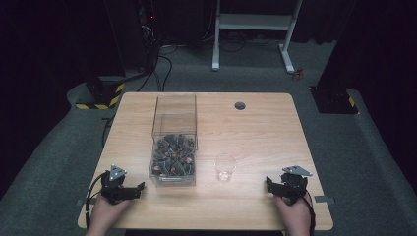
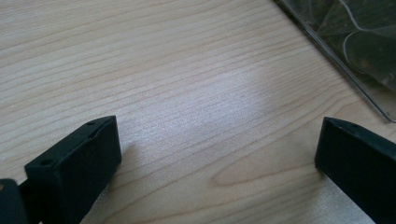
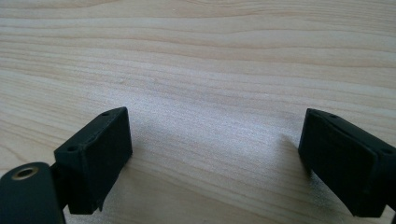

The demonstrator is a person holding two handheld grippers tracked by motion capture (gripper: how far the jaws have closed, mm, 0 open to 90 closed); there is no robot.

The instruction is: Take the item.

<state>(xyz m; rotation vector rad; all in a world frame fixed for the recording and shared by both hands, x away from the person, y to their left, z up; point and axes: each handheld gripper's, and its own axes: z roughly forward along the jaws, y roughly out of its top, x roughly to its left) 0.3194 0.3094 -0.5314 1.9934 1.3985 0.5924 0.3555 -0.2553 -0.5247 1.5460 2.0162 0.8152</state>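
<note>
A clear plastic box (image 1: 174,142) stands on the wooden table (image 1: 255,128), left of centre, its bottom holding several dark wrapped pieces (image 1: 172,155). A small clear cup (image 1: 225,167) stands upright and empty to the box's right. My left gripper (image 1: 129,191) rests open on the table near the front left corner, pointing at the box; a corner of the box (image 2: 355,42) shows at upper right in the left gripper view (image 2: 217,144). My right gripper (image 1: 273,186) rests open near the front right, right of the cup, with bare wood between its jaws (image 3: 215,144).
A round cable hole (image 1: 240,105) sits near the table's far edge. Beyond the table are a white desk frame (image 1: 253,29), a black-and-yellow striped base (image 1: 101,96) with cables on the grey floor, and a dark stand (image 1: 334,98) at the right.
</note>
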